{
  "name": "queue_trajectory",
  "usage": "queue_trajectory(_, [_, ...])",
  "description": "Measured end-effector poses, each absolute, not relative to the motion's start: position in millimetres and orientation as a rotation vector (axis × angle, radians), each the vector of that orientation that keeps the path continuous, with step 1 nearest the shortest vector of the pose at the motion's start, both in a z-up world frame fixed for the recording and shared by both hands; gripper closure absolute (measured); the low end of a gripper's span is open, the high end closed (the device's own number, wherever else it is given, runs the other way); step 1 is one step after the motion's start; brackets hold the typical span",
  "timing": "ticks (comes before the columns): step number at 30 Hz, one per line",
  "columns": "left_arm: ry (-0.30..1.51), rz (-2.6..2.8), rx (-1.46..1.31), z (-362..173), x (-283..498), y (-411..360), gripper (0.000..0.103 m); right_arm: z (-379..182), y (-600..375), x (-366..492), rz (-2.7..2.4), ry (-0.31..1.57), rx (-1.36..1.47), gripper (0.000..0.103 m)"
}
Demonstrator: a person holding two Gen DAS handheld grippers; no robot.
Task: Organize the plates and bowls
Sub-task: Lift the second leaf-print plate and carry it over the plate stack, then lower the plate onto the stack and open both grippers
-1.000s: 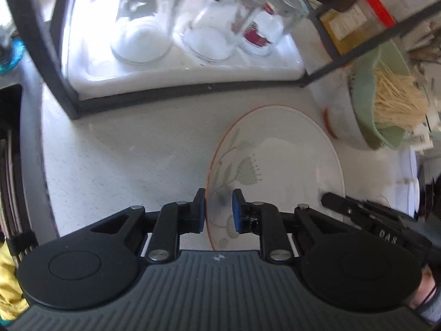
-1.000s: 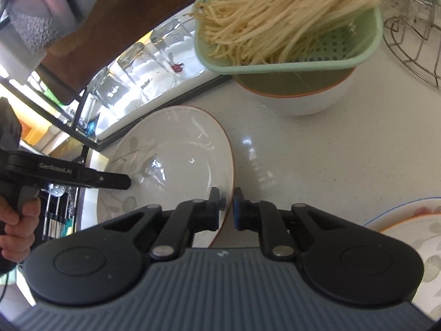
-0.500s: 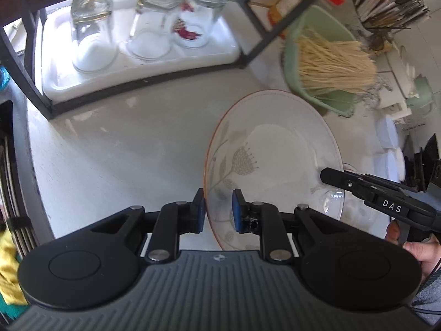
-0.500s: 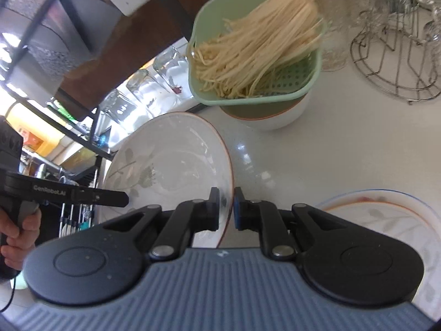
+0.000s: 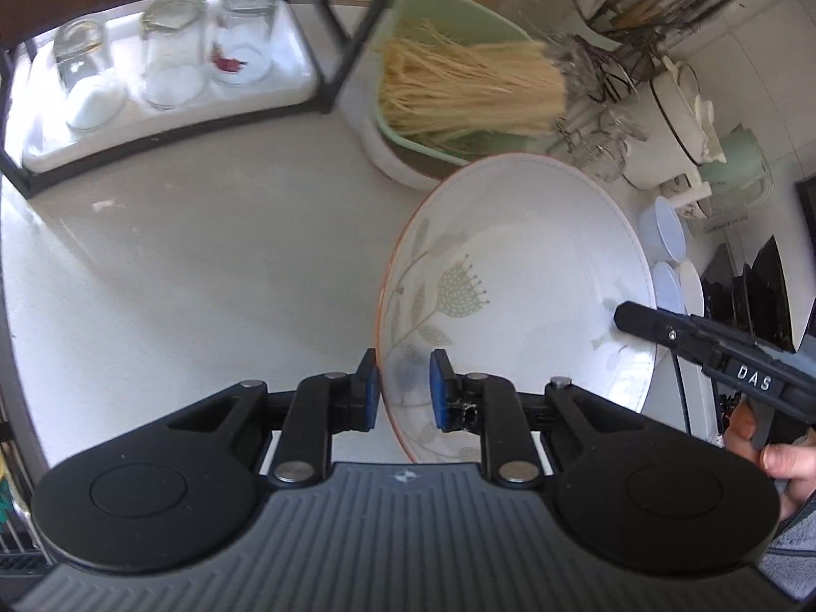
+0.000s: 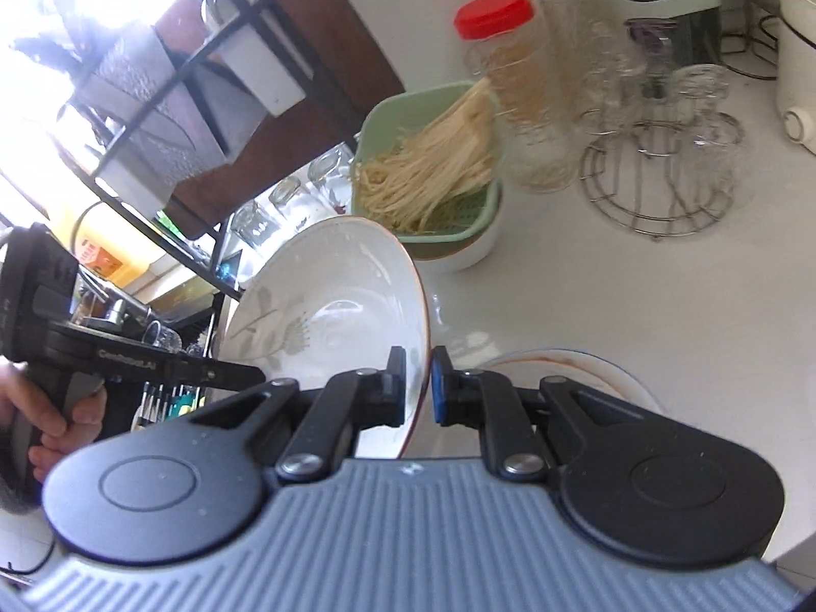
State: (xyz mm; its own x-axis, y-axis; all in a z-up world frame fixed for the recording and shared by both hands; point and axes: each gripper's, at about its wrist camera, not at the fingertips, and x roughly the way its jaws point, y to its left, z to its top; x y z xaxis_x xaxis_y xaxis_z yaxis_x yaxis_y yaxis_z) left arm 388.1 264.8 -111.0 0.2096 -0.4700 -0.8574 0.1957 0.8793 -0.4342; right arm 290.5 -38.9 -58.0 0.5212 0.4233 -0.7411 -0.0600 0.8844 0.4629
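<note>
A white bowl [image 5: 515, 275] with a leaf-and-flower print and an orange rim hangs above the counter, held on two sides. My left gripper [image 5: 403, 390] is shut on its near rim. The right gripper [image 5: 704, 341] reaches in from the right edge of the left wrist view and grips the opposite rim. In the right wrist view the same bowl [image 6: 331, 306] stands tilted, with my right gripper [image 6: 418, 382] shut on its rim and the left gripper [image 6: 127, 357] coming in from the left. Another plate [image 6: 571, 367] lies on the counter below.
A green strainer of noodles [image 5: 459, 86] sits in a white bowl behind. Upturned glasses [image 5: 168, 66] stand on a white tray inside a black rack. A red-lidded jar [image 6: 515, 86], a wire glass stand [image 6: 658, 173], stacked lidded tubs [image 5: 668, 250] and a cutlery holder crowd the right.
Both grippers have lifted the bowl off the counter and carried it to the right; the glass rack and noodle strainer look farther away and lower now.
</note>
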Motion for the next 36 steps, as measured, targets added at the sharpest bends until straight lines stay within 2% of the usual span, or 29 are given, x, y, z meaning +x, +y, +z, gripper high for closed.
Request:
queue_trajectory(9, [1.353,-0.412,-0.297,-140.5,350.7,214.7,0.081,-87.0,-95.0,264.2,0.301,1.034,0.491,0.09])
queue_trajectory(17, [1.338,-0.346,-0.316,-156.3,341.4,181.4,0.081,-108.2,-120.6,241.1,0.29,1.054,0.481,0.09])
queue_trajectory(36, [1.287,-0.164,-0.325,-167.4,349.5,167.2,0.08,-150.6,-126.4,232.2,0.298,1.083,0.497,0.088])
